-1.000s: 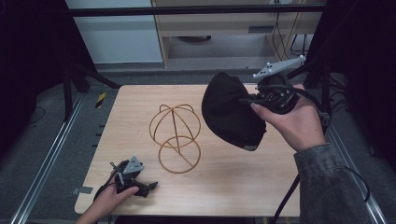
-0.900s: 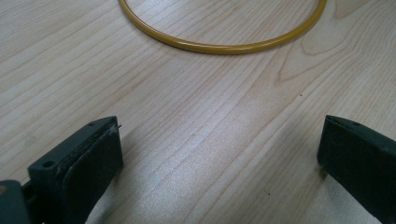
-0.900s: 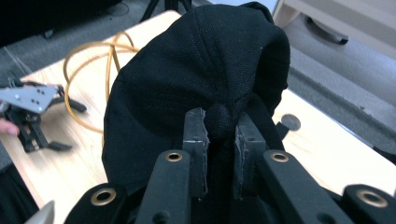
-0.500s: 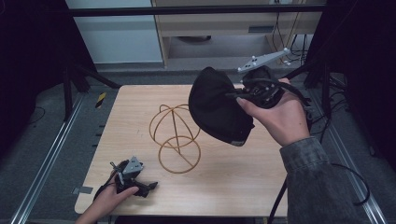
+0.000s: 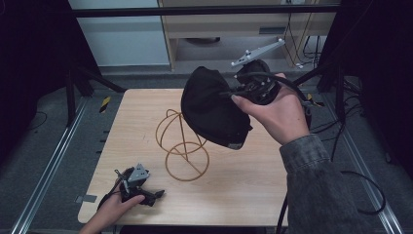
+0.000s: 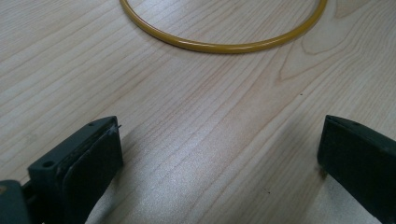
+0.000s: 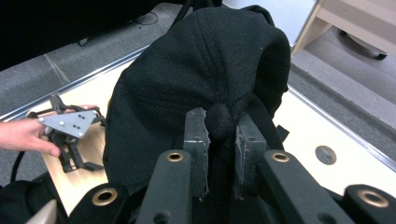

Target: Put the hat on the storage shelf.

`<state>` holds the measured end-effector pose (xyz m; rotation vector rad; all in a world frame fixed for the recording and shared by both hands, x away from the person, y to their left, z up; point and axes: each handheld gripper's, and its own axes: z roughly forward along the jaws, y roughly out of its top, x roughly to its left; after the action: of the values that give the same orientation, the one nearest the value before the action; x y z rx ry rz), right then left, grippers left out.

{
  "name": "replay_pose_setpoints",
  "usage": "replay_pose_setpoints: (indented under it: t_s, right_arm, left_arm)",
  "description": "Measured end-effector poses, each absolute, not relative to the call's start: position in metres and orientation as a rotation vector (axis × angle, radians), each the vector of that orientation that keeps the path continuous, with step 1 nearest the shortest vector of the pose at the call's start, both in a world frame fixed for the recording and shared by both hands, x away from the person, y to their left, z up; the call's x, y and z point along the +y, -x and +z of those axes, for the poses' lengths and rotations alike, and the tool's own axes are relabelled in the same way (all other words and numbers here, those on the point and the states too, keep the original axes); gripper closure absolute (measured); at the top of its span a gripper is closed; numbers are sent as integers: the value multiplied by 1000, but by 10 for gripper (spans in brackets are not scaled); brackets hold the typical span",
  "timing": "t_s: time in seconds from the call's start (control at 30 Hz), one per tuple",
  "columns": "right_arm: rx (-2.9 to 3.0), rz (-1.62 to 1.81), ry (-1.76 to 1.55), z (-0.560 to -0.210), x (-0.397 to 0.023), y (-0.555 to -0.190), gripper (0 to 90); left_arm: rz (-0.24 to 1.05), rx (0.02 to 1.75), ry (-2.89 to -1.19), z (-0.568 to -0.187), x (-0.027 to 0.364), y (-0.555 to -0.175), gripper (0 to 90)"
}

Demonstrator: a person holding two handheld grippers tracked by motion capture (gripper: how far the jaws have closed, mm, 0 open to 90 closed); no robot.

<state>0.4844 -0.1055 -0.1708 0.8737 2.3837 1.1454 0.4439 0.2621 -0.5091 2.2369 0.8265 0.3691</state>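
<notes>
wire stand (image 5: 183,146) in the middle of the counter (image 5: 253,195) | cap (image 5: 212,107) up above the stand's right side | left gripper (image 5: 138,187) on the counter's front left corner

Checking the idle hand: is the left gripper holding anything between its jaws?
No, the left gripper is open, its jaws wide apart over bare wooden table.

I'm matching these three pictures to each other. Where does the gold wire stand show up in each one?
High view: wire stand at the table's middle, under the black cap.
Left gripper view: its base ring curves across the top.
Right gripper view: I can't make it out.
Shared landmark: the wooden table.
</notes>
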Motion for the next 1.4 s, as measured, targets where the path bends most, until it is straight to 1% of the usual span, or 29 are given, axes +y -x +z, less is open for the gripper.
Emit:
replay_pose_setpoints:
  t_s: [0.27, 0.57, 1.4]
  right_arm:
    - [2437, 1135, -839, -166, -81, -493, 785]
    - [2470, 1141, -843, -167, -67, -508, 786]
    - [2569, 1064, -783, -176, -15, -522, 784]
  left_arm:
    - [370, 829, -2236, -509, 262, -444, 0]
    - [371, 829, -2236, -509, 262, -444, 0]
    - [367, 827, -2241, -509, 263, -444, 0]
